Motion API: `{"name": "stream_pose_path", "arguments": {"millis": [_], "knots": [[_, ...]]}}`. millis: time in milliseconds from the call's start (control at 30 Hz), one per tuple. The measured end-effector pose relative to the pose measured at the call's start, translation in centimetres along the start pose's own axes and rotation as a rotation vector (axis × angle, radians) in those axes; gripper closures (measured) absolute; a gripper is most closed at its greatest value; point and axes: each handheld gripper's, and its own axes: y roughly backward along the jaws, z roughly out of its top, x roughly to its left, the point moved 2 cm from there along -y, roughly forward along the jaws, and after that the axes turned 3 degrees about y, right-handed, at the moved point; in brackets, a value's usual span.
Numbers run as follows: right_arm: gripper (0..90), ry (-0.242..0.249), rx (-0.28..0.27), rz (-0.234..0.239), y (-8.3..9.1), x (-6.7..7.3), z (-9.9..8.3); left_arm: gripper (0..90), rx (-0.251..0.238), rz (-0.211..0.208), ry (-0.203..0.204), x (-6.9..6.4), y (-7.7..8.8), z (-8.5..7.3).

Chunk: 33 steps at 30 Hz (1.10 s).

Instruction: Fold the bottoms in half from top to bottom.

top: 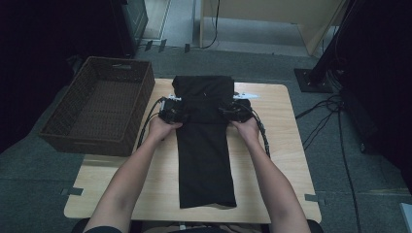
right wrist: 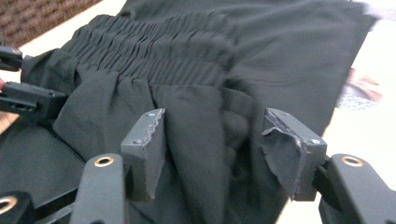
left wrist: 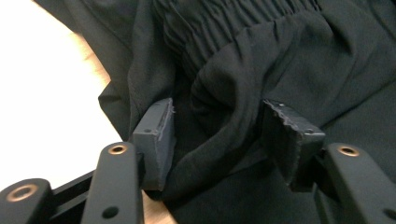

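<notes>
The wooden table point(top: 286, 145) lies under me, the wicker basket point(top: 97, 104) off to its left. The black garment point(top: 206, 160) runs lengthwise down the table's middle, its far end folded back over itself. My left gripper point(left wrist: 217, 135) is at the fold's left edge, jaws apart, a loose bulge of cloth between the pads, unpinched. My right gripper point(right wrist: 212, 149) is at the right edge, jaws also apart, a ridge of fabric between them.

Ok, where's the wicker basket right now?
In the high view the wicker basket sits off the table's far left corner, beside the left gripper and the black garment.
</notes>
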Motion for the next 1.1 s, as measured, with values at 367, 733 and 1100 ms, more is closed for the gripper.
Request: {"name": "stream_pose_path", "arguments": {"millis": [367,733,1100], "knots": [[79.4,-0.063,0.094,0.029,-2.0,0.1,0.1,87.7,-0.008,-0.061,-0.010,0.0,0.3,0.1],[80.5,-0.009,-0.020,0.087,4.7,2.0,4.9,87.8,-0.130,-0.105,-0.111,-2.7,7.6,2.9],[80.3,0.014,-0.012,0.231,13.7,7.4,-1.2,87.5,-0.096,-0.233,-0.204,-8.5,14.3,-6.7]]}}
